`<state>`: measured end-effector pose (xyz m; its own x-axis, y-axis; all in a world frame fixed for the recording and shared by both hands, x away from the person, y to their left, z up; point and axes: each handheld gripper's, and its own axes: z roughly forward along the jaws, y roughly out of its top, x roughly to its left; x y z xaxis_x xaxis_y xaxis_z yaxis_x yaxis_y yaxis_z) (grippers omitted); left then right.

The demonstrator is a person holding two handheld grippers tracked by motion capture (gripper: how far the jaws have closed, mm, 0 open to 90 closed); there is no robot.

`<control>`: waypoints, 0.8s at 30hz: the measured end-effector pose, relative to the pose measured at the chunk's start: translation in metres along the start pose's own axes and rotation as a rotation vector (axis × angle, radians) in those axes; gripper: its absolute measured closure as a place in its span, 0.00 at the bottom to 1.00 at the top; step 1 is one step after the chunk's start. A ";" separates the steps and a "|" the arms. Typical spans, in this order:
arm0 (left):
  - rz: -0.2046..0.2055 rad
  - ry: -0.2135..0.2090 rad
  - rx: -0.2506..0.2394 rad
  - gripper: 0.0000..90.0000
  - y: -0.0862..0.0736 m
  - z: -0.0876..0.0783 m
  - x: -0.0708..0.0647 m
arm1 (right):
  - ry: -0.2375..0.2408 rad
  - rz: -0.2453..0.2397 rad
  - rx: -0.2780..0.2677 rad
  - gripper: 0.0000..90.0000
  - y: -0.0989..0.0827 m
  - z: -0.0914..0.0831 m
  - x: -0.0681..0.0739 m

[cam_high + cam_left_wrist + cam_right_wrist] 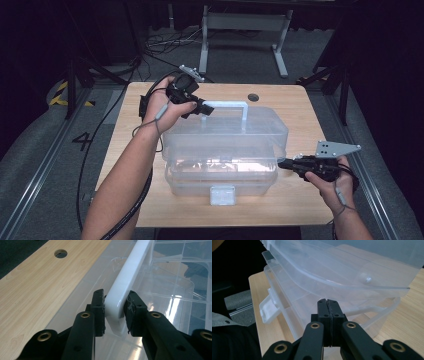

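A clear plastic storage box (225, 170) stands in the middle of the table, its lid (225, 135) lifted a little off the base. My left gripper (202, 107) is shut on the left end of the lid's white handle (227, 104). In the left gripper view the pads (100, 307) clamp the handle (130, 272) from both sides. My right gripper (281, 163) is at the box's right side. In the right gripper view its jaws (328, 301) are pressed together with nothing between them, just below the raised lid's rim (337, 285).
A white latch (222, 195) hangs at the front of the box and shows as a latch (268, 308) in the right gripper view. The wooden table (145, 105) has a round hole (253, 97) behind the box. A cable trails off the table's left edge.
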<state>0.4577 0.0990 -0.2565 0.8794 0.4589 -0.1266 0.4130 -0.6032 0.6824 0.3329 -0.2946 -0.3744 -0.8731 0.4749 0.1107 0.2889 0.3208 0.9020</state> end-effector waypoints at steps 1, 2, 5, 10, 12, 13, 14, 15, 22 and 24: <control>0.001 0.001 0.001 0.80 0.000 0.000 0.000 | -0.002 0.001 -0.007 1.00 0.000 0.000 0.000; 0.002 0.001 0.002 0.79 0.000 0.000 0.000 | -0.003 0.002 -0.014 1.00 0.000 0.000 0.000; 0.003 0.012 0.004 0.79 0.001 0.000 0.000 | -0.009 0.002 -0.028 1.00 0.001 -0.002 0.001; -0.001 0.018 0.004 0.79 0.001 0.000 -0.001 | -0.015 0.004 -0.029 1.00 0.002 -0.003 0.001; -0.003 0.030 -0.016 0.72 0.001 -0.003 -0.003 | -0.015 0.006 -0.027 1.00 0.001 -0.004 0.001; 0.006 0.048 -0.022 0.66 0.002 -0.006 -0.004 | -0.016 0.006 -0.023 1.00 0.001 -0.003 0.001; 0.016 0.060 -0.028 0.61 0.003 -0.009 -0.006 | -0.016 0.006 -0.024 1.00 0.001 -0.003 0.001; 0.016 0.060 -0.028 0.61 0.003 -0.009 -0.006 | -0.015 0.008 -0.024 1.00 0.001 -0.004 0.000; 0.043 0.088 -0.054 0.61 -0.003 -0.036 -0.014 | -0.015 0.003 -0.019 1.00 0.003 -0.003 0.000; 0.042 0.106 -0.074 0.66 -0.008 -0.045 -0.017 | -0.015 0.003 -0.017 1.00 0.003 -0.002 0.000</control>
<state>0.4285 0.1253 -0.2269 0.8641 0.5029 -0.0225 0.3541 -0.5753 0.7374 0.3335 -0.2954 -0.3710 -0.8661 0.4883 0.1071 0.2847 0.3056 0.9086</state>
